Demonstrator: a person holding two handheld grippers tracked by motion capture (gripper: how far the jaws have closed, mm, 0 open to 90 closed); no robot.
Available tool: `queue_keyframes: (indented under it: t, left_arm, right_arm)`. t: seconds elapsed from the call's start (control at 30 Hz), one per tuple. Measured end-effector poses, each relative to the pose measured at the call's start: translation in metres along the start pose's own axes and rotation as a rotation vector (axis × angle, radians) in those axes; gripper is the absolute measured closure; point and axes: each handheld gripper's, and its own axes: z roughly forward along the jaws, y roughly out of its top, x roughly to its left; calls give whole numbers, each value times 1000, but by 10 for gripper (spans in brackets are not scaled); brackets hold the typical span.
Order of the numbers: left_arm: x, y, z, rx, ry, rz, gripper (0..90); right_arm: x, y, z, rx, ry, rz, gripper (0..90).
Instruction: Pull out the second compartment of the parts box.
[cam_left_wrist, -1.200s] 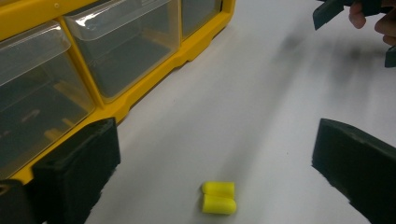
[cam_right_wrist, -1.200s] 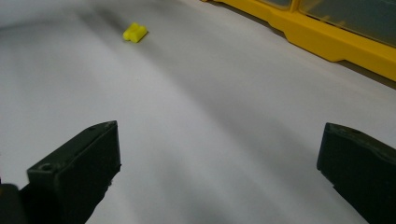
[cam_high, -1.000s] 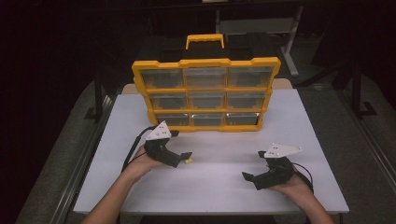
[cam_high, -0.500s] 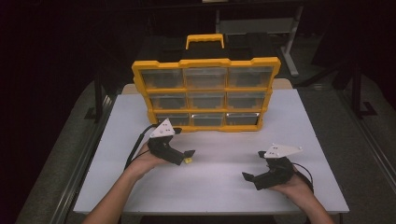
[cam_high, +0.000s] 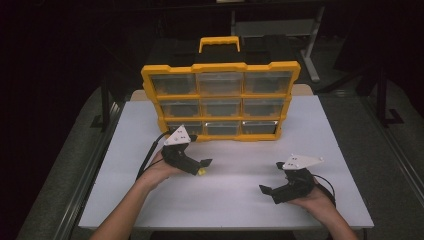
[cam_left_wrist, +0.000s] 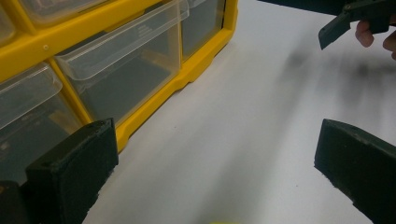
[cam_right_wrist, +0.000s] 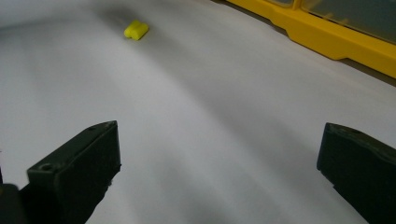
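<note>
- Nearest to us, our right gripper (cam_high: 267, 190) rests low on the white counter (cam_high: 240, 205), fingers wide apart and holding nothing; across the last second it has hardly shifted.
- From the right gripper view, the small yellow piece (cam_right_wrist: 136, 29) lies loose on the counter well ahead of those fingers, untouched.
- Our left gripper (cam_high: 204, 165) has crept a little to the right and forward over that second, and in the high view the yellow piece (cam_high: 202, 172) now sits just at its tips, on the counter.
- The left gripper view shows its fingers (cam_left_wrist: 77, 168) spread wide, with only a sliver of yellow at the bottom edge between them; nothing is clamped yet.
- We judge that this drift means the left gripper is lining up on the piece, so the pick is about to start rather than done.
- Farther off stands the yellow organiser (cam_high: 221, 102), upright at the far side of the counter, its clear drawers (cam_left_wrist: 126, 60) shut as far as we can tell; the lowest row lies closest to the left gripper.
- A drawer would have to be opened before the piece goes in, probably work for the idle right gripper.
</note>
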Motion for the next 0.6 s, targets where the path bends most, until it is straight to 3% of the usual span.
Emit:
queue_keyframes:
  t: [0.6]
  left_arm:
    - [-1, 9, 11, -19, -4, 17, 0]
  right_arm:
    - [0, 0, 0, 0, -1, -3, 0]
